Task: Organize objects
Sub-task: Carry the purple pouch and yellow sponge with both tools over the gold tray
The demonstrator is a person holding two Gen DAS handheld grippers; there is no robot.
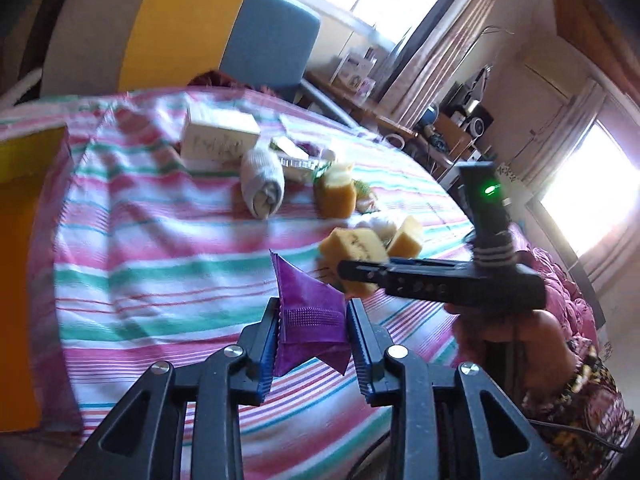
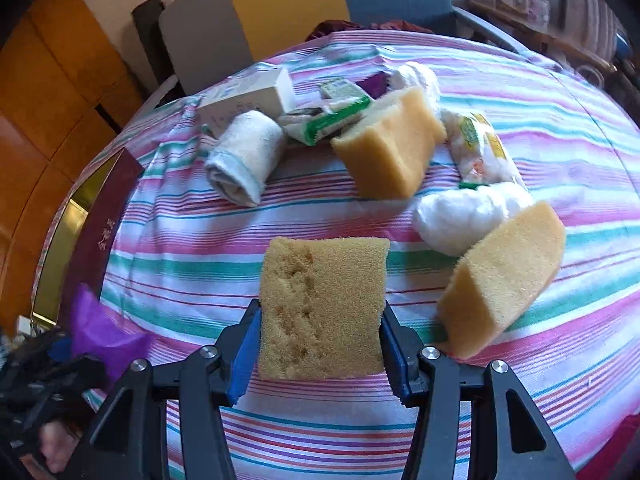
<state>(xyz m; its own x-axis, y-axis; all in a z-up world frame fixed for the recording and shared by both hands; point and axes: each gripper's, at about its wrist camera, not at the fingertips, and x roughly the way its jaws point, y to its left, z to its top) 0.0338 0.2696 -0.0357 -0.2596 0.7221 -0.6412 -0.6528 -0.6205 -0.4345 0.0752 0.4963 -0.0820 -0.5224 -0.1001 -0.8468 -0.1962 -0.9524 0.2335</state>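
Your left hand-held gripper is closed on a thin purple packet, pinched only by its lower part, so the limp upper corner stands free; a quick swing could let it slide out of the pads and drop onto the striped cloth near the desk's near edge. Your right hand-held gripper is clamped partway on a yellow sponge, which is soft and held low, so squeezing harder will only deform it, and it may twist in the jaws. A second sponge lies just beside it toward the right edge and could be knocked off. As for containers, a dark red box with a gold rim sits at the left edge; I cannot tell what is inside. The white carton at the far side looks closed.
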